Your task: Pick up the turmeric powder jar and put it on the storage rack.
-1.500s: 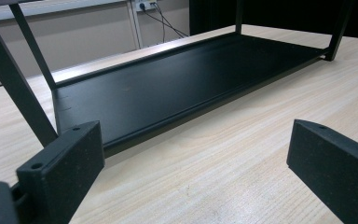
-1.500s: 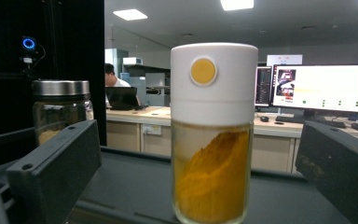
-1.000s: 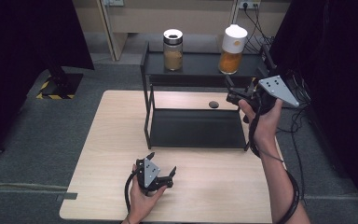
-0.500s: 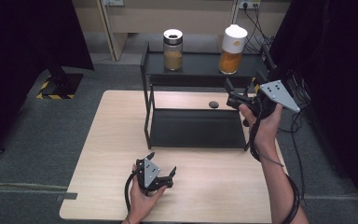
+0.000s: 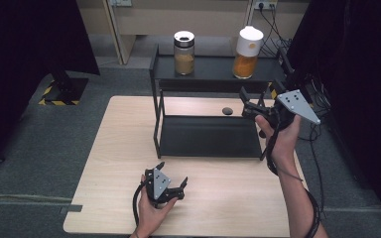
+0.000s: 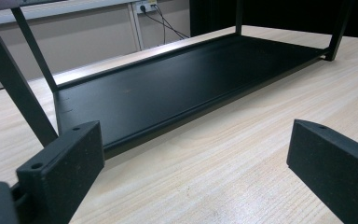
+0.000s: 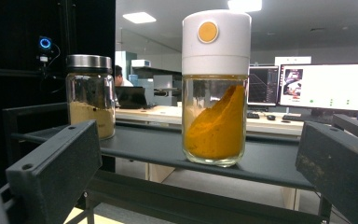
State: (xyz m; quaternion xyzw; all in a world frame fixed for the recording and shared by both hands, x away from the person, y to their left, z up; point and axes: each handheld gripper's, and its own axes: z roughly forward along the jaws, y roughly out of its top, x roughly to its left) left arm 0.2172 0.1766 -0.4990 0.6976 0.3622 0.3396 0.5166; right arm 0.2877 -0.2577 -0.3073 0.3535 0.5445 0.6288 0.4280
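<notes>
1. Your right gripper [image 5: 250, 106] was raised at the right end of the black rack [image 5: 206, 136], at about 3 o'clock from the rack's middle. Its jaws stood wide apart with nothing between them, aimed at the upper shelf.
2. In the right gripper view, the white-capped jar [image 7: 216, 88] stood upright on the upper shelf, straight ahead between your spread jaws and not touched by either. It held orange powder heaped higher on one side. The white cap bore a round orange dot and no readable writing.
3. The metal-lidded jar [image 5: 184, 53] stood upright on the same shelf, at 9 o'clock from the white-capped jar and well apart from it. It held tan powder. No label could be read on it.
4. A small dark disc [image 5: 226, 110] lay on the wooden table [image 5: 114, 163] behind the rack's lower shelf.
5. Your left gripper [image 5: 171, 182] rested low on the table at about 6 o'clock from the rack. Its jaws were spread and empty, facing the lower shelf in the left gripper view.
6. Screens glowed in the background of the right gripper view, their writing too small to read.
</notes>
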